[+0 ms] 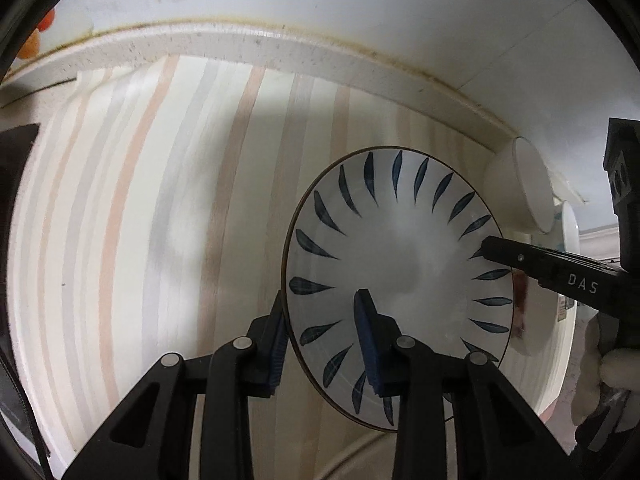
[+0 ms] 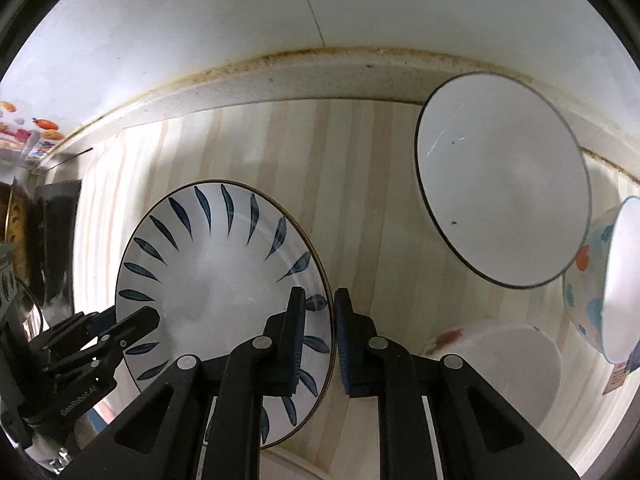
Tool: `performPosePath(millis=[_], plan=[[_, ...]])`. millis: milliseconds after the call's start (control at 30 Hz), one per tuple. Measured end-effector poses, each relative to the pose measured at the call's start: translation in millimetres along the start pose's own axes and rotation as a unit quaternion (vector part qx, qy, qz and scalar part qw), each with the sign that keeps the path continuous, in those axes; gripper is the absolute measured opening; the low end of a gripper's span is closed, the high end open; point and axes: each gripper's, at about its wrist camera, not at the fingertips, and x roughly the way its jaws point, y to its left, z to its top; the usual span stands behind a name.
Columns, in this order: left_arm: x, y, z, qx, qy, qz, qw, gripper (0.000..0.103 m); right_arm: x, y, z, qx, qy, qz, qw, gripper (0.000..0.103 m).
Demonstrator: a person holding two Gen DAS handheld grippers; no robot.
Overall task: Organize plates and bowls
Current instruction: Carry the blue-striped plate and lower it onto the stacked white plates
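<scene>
A white plate with blue leaf marks [image 1: 400, 256] lies on the striped mat; it also shows in the right wrist view [image 2: 216, 276]. My left gripper [image 1: 320, 332] has its jaws astride the plate's left rim, one finger outside and one inside, with a gap left. My right gripper [image 2: 318, 328] straddles the plate's right rim, its jaws close on it; its arm [image 1: 560, 276] reaches over the plate in the left wrist view. A large white bowl with a dark rim [image 2: 504, 184], a bowl with coloured spots [image 2: 600, 280] and a small white bowl [image 2: 508, 364] stand to the right.
The striped mat [image 1: 160, 220] covers the counter up to a speckled raised back edge [image 2: 280, 80] below a white wall. A white bowl seen side-on [image 1: 524, 184] sits by that edge. Dark objects [image 2: 52, 240] stand at the far left.
</scene>
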Motion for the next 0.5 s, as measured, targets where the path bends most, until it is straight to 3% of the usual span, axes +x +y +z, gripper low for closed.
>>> performPosePath(millis=[267, 500], plan=[[-47.1, 1.4, -22.5, 0.009, -0.020, 0.000, 0.9998, 0.029, -40.0, 15.4, -24.2, -0.024, -0.018, 0.007, 1.000, 0.016], [-69.8, -16.0, -52.4, 0.011, -0.033, -0.004, 0.9994, 0.029, -69.3, 12.2, -70.6, -0.044, -0.016, 0.010, 0.999, 0.016]])
